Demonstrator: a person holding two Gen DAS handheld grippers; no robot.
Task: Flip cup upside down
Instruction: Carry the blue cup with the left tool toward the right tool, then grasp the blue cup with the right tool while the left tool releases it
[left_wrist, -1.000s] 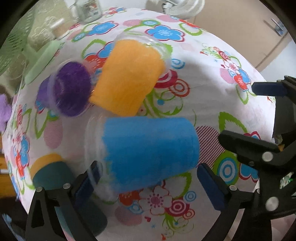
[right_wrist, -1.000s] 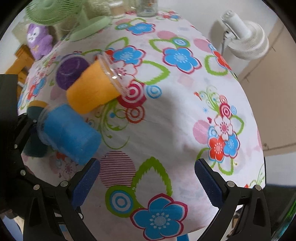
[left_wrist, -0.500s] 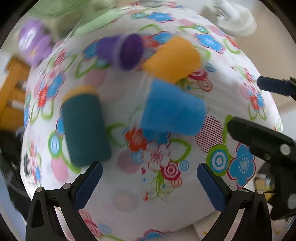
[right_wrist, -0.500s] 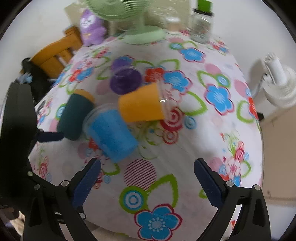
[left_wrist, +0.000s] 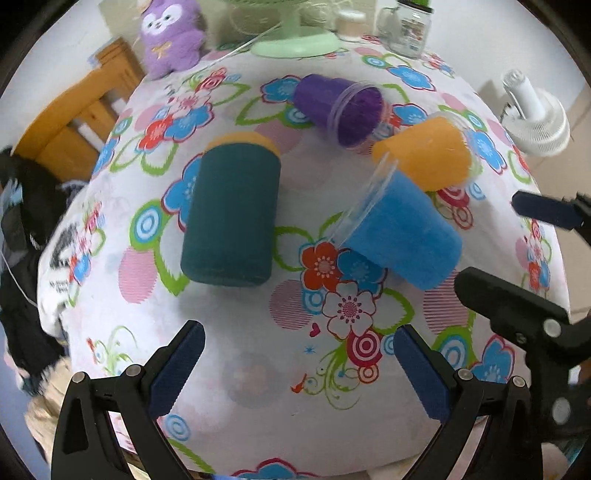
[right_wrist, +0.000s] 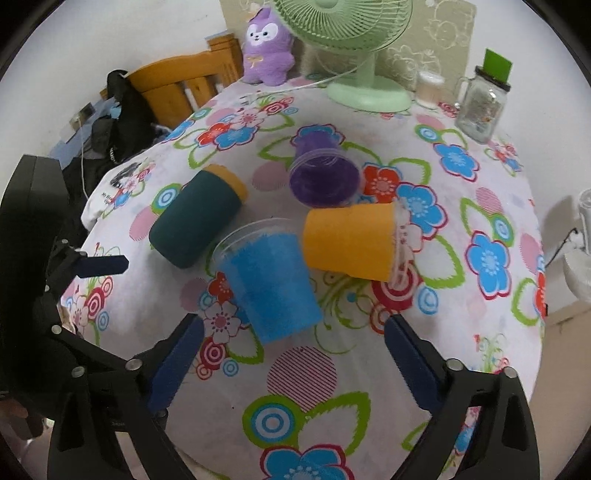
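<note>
Several cups lie on their sides on the flowered tablecloth: a blue cup, an orange cup, a purple cup and a dark teal cup with a yellow rim. My left gripper is open and empty, back from the cups near the table's front. My right gripper is open and empty, just in front of the blue cup's base.
A green fan, a purple plush toy, a glass jar and a small white tub stand at the table's far edge. A wooden chair is at the left, a white fan on the floor right.
Both grippers have pulled back and up from the cups, so the view is wider. The left gripper has let go of the blue cup, which lies turned with its rim toward the teal cup.
</note>
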